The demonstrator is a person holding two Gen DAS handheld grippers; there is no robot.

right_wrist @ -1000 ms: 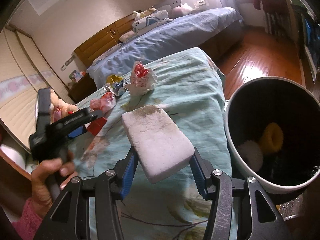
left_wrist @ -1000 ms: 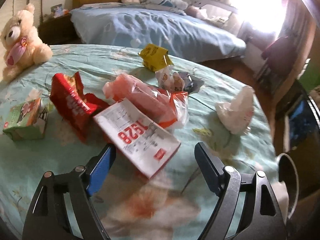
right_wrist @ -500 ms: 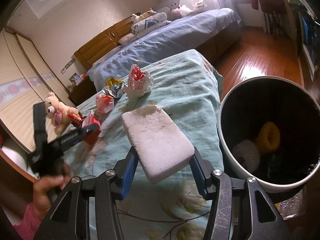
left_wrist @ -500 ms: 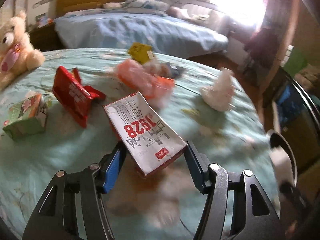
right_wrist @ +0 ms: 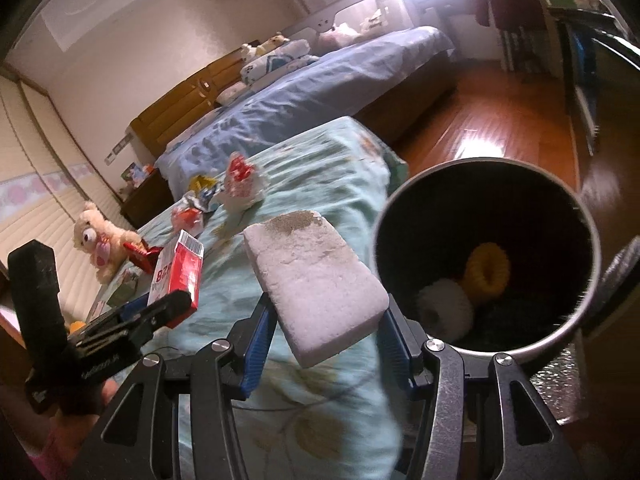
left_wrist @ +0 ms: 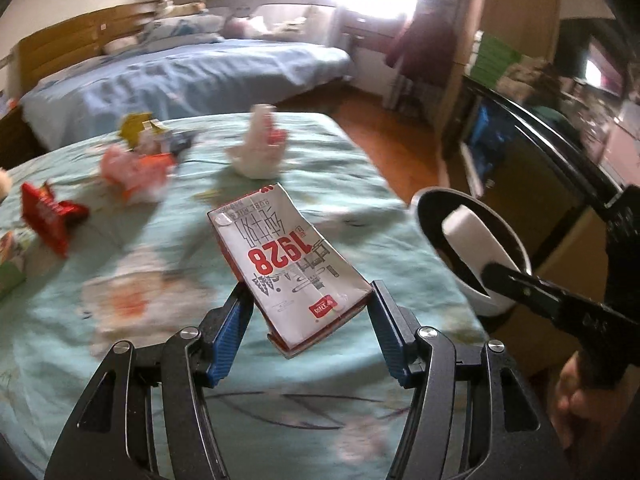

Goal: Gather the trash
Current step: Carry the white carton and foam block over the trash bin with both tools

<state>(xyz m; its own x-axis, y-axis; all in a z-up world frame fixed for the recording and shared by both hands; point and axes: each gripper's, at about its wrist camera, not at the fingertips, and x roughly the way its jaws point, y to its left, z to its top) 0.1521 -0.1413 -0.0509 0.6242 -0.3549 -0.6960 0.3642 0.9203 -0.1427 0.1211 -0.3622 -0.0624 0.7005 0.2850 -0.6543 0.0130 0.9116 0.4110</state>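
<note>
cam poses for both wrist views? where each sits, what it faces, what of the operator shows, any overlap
Left wrist: rides the left gripper, faces across the bed toward the window; grips the milk carton; shows the right gripper and hand.
Right wrist: rides the right gripper, faces the headboard wall and trash bin; grips the white foam block; shows the left gripper.
Shared: carton, block, bin, crumpled white bag.

The left gripper (left_wrist: 310, 322) has closed on the milk carton (left_wrist: 286, 266) — earlier it lay loose ahead of open fingers. Carton now lifted, swung toward the bin (left_wrist: 516, 264).
</note>
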